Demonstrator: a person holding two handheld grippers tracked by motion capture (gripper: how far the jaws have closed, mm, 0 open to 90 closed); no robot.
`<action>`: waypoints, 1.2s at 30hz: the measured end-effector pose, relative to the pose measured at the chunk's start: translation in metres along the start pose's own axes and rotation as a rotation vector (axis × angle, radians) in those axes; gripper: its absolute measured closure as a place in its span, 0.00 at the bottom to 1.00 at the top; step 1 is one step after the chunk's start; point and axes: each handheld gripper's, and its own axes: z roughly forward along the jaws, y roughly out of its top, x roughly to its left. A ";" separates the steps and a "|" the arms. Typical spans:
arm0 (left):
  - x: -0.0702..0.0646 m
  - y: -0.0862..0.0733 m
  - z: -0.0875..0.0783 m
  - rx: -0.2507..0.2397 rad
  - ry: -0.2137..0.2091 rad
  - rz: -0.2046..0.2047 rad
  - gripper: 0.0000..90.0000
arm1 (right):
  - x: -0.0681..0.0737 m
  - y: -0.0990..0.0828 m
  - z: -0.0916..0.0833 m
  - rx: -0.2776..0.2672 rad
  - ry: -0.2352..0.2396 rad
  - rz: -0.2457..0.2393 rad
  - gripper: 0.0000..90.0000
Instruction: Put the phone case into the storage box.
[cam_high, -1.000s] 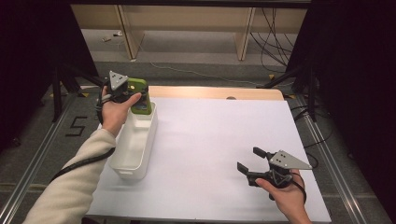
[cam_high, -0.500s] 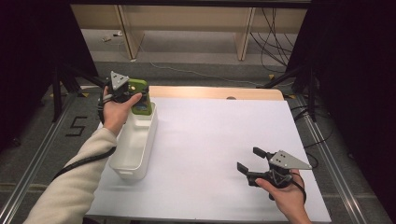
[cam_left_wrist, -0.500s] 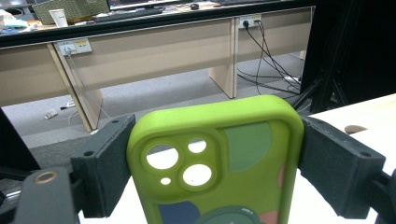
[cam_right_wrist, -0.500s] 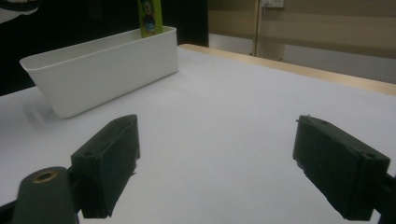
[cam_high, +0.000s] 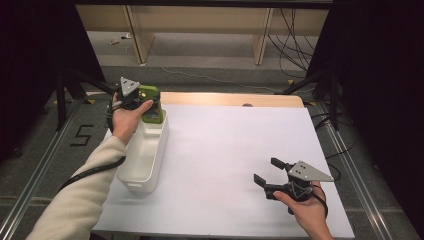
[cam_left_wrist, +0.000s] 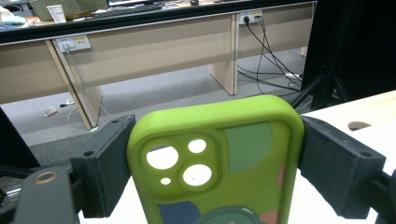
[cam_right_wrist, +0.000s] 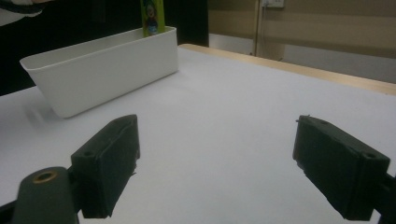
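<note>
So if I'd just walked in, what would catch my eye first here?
Probably the bright green phone case, clamped between the left gripper's jaws over the far end of a white bin at the table's left edge. Next, the right gripper, resting open and empty near the front right of the white table.

A big number 5 (cam_high: 84, 134) is marked in black on the floor (cam_high: 50, 165), just left of the table (cam_high: 240, 150). No other words or numbers can be read.
</note>
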 end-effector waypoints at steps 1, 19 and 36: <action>0.000 0.000 0.000 0.000 0.000 -0.002 0.17 | 0.000 0.000 0.000 0.000 0.000 0.000 0.18; 0.000 -0.004 0.007 0.015 0.002 0.001 0.17 | 0.000 0.000 0.000 0.000 0.001 0.000 0.18; 0.000 -0.009 0.013 0.032 0.000 0.007 0.17 | 0.000 0.000 0.000 0.003 0.002 0.001 0.18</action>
